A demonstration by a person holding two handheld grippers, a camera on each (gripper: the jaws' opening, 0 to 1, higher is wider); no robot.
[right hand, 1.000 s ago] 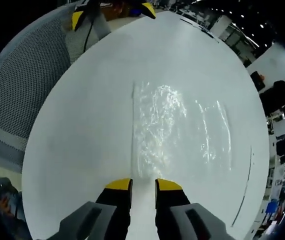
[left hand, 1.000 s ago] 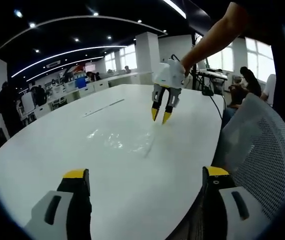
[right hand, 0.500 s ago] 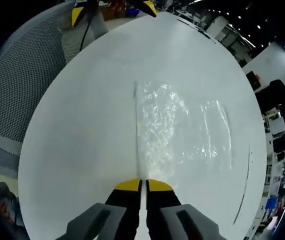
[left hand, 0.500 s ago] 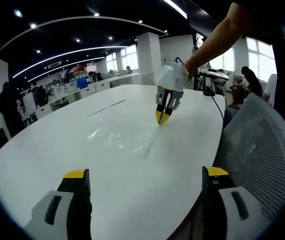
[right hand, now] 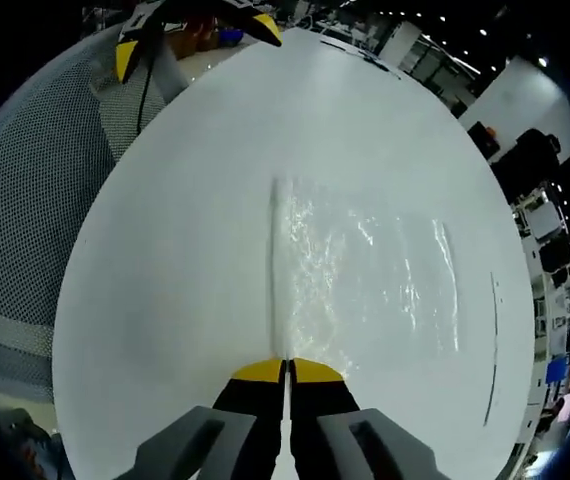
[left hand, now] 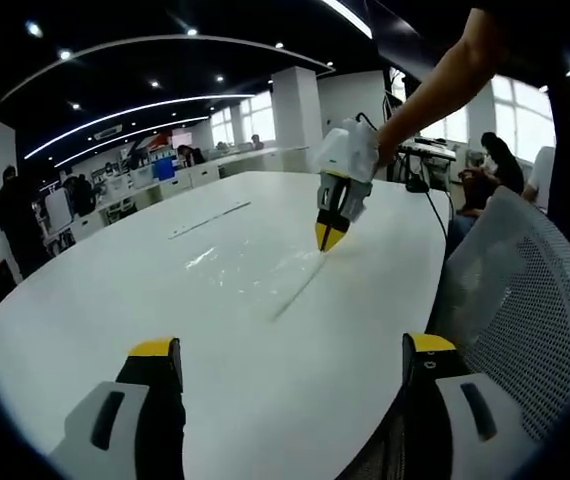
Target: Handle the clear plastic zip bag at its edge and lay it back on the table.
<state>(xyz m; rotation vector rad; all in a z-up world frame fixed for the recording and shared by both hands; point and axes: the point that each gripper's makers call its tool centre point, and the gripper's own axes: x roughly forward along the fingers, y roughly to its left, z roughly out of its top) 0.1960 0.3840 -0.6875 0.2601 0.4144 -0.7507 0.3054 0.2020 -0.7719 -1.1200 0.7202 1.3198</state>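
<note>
The glossy white oval table [left hand: 115, 290] runs back toward the twelve o'clock of the left gripper view into an open-plan office with curved strip lights on a dark ceiling, a square white pillar [left hand: 295, 105], bright windows and desks where people sit or stand. A grey mesh office chair [left hand: 525, 300] stands against the table's edge at four o'clock.

The clear plastic zip bag [right hand: 365, 270] lies near the table's middle, its seal edge a straight line leading toward the six o'clock of the right gripper view. There the yellow-tipped right gripper [right hand: 287, 372] has its jaws pressed together on that edge. The left gripper view shows this from the side: the same gripper [left hand: 329, 238], held by a bare arm [left hand: 445, 80] coming in from one o'clock, points down with its tips pinching the bag's [left hand: 255, 270] corner, which rises a little off the table.

The left gripper [left hand: 290, 352] hangs over the near table edge at six o'clock, its jaws wide apart with nothing between them. The right gripper view shows its yellow tips [right hand: 190, 25] far off at eleven o'clock
</note>
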